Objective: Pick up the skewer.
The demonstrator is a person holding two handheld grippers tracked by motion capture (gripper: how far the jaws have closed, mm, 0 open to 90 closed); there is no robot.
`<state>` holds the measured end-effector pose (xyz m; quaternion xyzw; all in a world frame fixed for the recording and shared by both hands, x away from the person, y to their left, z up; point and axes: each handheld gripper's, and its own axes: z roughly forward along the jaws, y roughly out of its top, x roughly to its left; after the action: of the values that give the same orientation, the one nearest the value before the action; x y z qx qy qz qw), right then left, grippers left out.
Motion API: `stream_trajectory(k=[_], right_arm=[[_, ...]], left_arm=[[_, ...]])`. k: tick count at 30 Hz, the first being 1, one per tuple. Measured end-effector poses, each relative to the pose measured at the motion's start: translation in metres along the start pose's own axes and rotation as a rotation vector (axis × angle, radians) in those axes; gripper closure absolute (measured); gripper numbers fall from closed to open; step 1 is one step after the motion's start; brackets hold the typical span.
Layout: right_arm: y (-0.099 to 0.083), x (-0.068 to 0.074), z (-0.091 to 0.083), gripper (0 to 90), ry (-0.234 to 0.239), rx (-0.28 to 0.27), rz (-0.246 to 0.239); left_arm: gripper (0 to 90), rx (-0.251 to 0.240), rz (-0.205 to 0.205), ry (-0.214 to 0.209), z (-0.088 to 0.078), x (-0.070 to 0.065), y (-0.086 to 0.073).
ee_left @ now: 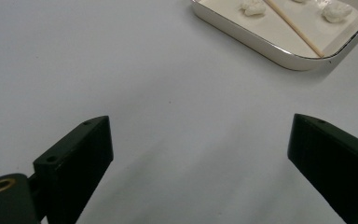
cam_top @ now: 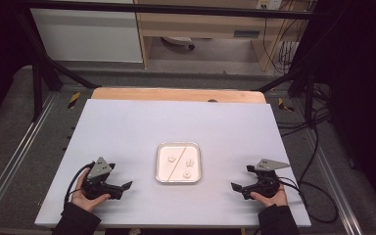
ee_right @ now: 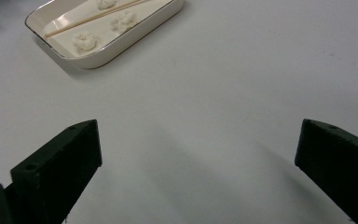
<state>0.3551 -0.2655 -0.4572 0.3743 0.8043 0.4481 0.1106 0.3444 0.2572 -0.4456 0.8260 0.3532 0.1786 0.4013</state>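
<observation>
tray (cam_top: 178,147) with white lumps (cam_top: 171,158) and stick (cam_top: 175,164) sits between hand-held grippers.

The right gripper (ee_right: 198,168) has its black jaws spread wide above the white table (ee_right: 242,79). Far off sits a cream tray (ee_right: 135,39) holding a wooden stick (ee_right: 93,17) and three white lumps (ee_right: 85,42).

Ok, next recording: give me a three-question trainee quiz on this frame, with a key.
1. How many small white lumps lie in the shallow white square tray?
2. True or false: the thin wooden stick lies on the table beside the tray.
3. The left gripper and right gripper are: A) both open, B) both shut, C) one holding the stick.

Key: 1. Three. 2. False, it lies diagonally inside the tray. 3. A, fingers spread, holding nothing.
</observation>
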Motion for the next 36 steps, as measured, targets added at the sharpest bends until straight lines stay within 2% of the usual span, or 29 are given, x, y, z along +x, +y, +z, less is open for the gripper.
stream_trajectory(k=[21, 31, 36], right_arm=[[0.0, 0.0, 0.001, 1.2, -0.002, 0.013, 0.002], [0.0, 0.0, 0.001, 1.2, -0.005, 0.016, 0.001], [0.0, 0.0, 0.001, 1.2, -0.008, 0.019, -0.004]], left_arm=[[6.5, 0.012, -0.007, -0.008, 0.004, -0.004, 0.007], [6.6, 0.021, -0.017, 0.008, 0.009, -0.01, 0.013], [6.6, 0.023, -0.009, 0.009, 0.011, -0.014, 0.019]])
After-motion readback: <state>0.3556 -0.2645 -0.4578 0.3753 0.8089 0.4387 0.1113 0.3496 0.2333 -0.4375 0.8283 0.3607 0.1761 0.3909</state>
